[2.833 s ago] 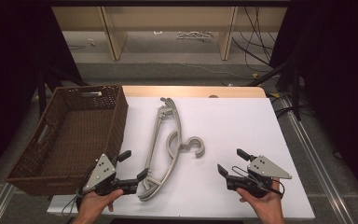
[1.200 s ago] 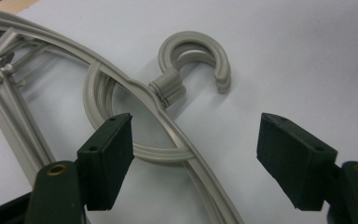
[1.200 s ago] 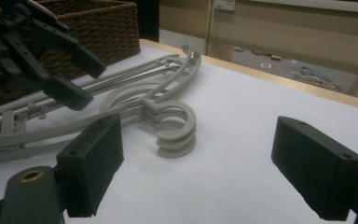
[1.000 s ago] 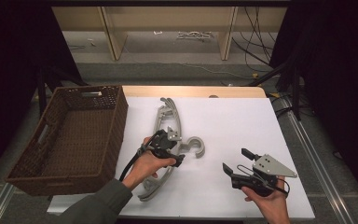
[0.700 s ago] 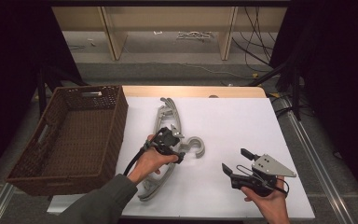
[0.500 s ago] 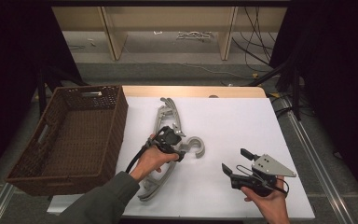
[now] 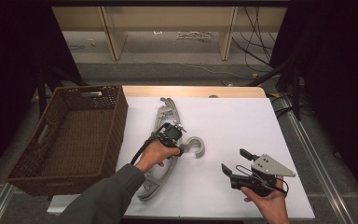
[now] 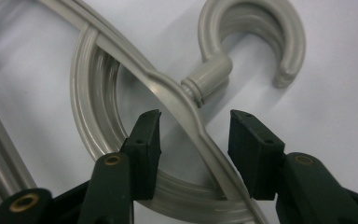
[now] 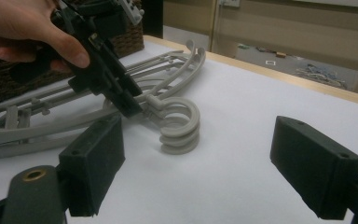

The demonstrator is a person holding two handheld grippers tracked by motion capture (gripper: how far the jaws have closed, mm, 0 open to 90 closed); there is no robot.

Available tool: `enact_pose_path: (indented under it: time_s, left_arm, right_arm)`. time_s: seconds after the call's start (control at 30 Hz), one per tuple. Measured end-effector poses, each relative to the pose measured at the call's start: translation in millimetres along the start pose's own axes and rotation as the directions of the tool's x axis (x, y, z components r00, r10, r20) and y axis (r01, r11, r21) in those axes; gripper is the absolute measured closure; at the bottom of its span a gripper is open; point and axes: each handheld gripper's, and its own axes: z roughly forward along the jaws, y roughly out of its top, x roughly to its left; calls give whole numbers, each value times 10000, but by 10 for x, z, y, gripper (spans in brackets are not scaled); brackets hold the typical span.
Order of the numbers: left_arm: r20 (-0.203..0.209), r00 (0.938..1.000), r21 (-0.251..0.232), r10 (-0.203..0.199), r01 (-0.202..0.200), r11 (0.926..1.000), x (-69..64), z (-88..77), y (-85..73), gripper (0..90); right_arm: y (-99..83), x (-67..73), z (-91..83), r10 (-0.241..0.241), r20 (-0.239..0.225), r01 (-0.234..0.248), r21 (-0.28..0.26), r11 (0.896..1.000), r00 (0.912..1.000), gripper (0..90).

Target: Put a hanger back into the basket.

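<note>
A stack of grey plastic hangers (image 7: 161, 116) lies on the white table (image 7: 242, 121), hooks (image 7: 196, 147) to the right. My left gripper (image 7: 172, 136) points down over the stack's middle, beside the hooks. In the left gripper view its jaws (image 8: 196, 116) straddle the top hanger (image 8: 168, 91) just below the hook's neck. They have just been closing, and a gap still shows at each pad. My right gripper (image 7: 234, 159) rests open at the front right, empty. It faces the hooks (image 9: 179, 123) and the left gripper (image 9: 130, 109).
A brown wicker basket (image 7: 116, 121) stands at the table's left side, close to the hangers. Beyond the table's wooden far edge are wooden shelf legs and cables on the floor. Bare white table surface lies between the hooks and my right gripper.
The left hand went from the table's front left corner onto the hangers, then edged a little right and lower by the hooks. The right hand has stayed put.
</note>
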Motion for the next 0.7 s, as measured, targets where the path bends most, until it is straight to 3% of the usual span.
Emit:
enact_pose_path:
  time_s: [0.13, 0.27, 0.3, 0.33, 0.37, 0.4, 0.43, 0.47, 0.57, 0.63, 0.7]
  left_arm:
    - [234, 9995, 230, -199, 194, 9995, 9, 38, 10, 576]
    - [654, 9939, 370, -885, 863, 9956, 34, 59, 9, 640]
    - [654, 9939, 370, -885, 863, 9956, 34, 59, 9, 652]
    - [795, 9904, 290, -1134, 1114, 9934, 54, 40, 7, 652]
    - [1047, 9828, 244, -1524, 1507, 9883, 95, 0, -2, 677]
    - [1201, 9790, 182, -1649, 1639, 9863, 128, -23, -11, 689]
    - [1201, 9790, 182, -1649, 1639, 9863, 128, -23, -11, 700]
    - [1416, 9730, 106, -1824, 1828, 9831, 164, -68, -28, 708]
    - [1539, 9690, 83, -1932, 1943, 9809, 191, -111, -41, 724]
    - [1864, 9507, -52, -2478, 2532, 9674, 242, -169, -68, 732]
    - [1948, 9493, 12, -2466, 2511, 9679, 263, -191, -76, 739]
  right_arm:
    - [-1, 0, 1, -28, -7, 28, 9, 10000, 10000, 187]
    - [-2, -3, -1, 0, 4, 0, 39, 10000, 10000, 187]
    - [-2, -3, -1, 0, 4, 0, 39, 10000, 10000, 187]
    - [-2, -2, -2, -3, 6, 3, 30, 10000, 10000, 187]
    - [-2, -4, -3, 10, -36, -10, 35, 10000, 10000, 187]
    - [-5, -4, 3, 20, -2, -20, -2, 10000, 10000, 187]
    - [-4, -8, 0, 15, -31, -15, 52, 10000, 10000, 187]
    - [-4, -9, -1, 39, -48, -38, 71, 10000, 10000, 187]
    - [-4, -12, -3, 44, -32, -44, 64, 10000, 10000, 187]
    - [-4, -8, 0, 63, -56, -63, 55, 10000, 10000, 187]
    - [-3, -9, 0, 21, -38, -21, 95, 10000, 10000, 188]
